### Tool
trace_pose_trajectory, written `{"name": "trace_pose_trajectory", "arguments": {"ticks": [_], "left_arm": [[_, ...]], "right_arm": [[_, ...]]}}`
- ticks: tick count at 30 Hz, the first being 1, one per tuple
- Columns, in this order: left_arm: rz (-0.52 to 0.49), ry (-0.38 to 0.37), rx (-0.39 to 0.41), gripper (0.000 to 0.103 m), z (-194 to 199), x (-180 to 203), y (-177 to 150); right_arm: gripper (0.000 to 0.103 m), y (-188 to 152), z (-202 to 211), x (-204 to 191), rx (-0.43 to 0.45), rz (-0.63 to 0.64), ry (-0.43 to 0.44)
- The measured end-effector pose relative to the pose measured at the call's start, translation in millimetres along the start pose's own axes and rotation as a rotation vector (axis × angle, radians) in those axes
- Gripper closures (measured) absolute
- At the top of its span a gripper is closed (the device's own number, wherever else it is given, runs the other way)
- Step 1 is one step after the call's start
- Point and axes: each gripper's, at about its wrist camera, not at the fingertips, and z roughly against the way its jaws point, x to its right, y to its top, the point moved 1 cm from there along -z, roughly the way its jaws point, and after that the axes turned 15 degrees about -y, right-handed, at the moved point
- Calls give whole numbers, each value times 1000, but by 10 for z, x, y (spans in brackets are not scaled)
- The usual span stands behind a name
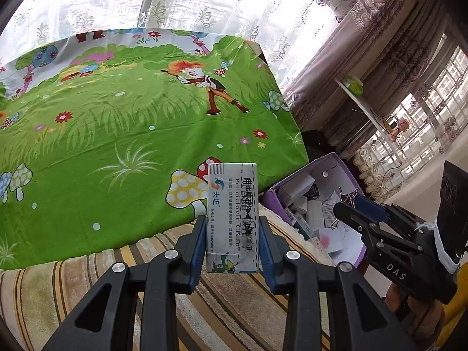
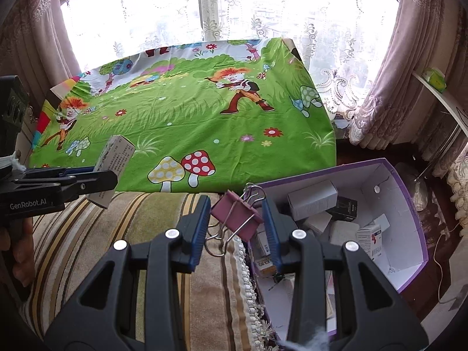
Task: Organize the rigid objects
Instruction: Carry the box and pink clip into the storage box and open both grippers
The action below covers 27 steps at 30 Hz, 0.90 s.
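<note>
Left claw (image 1: 232, 251) clamps medicine box (image 1: 232, 216) (upright) — right claw (image 2: 237, 219) pinches pink binder clip (image 2: 237, 215).

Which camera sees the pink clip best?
The right wrist view. There the pink binder clip sits close up between the right gripper fingers, with its wire handles plain to see. In the left wrist view only its wire handles peek out past that gripper; the pink body is hidden.

Blown-out window (image 2: 204, 5) backlight, fisheye warping.
</note>
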Motion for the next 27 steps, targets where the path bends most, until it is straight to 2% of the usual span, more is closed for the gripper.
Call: {"name": "trace_pose_trajectory", "arguments": {"ticks": [19,27], "left_arm": [[-109,-100,-199,69,-765,807,-57],[-96,-113,-247,68,-1058,980,-58]], "right_arm": [[62,-232,-26,757,-29,-105,-148],[62,-328,-117,1020,-51,-150,-196]]}}
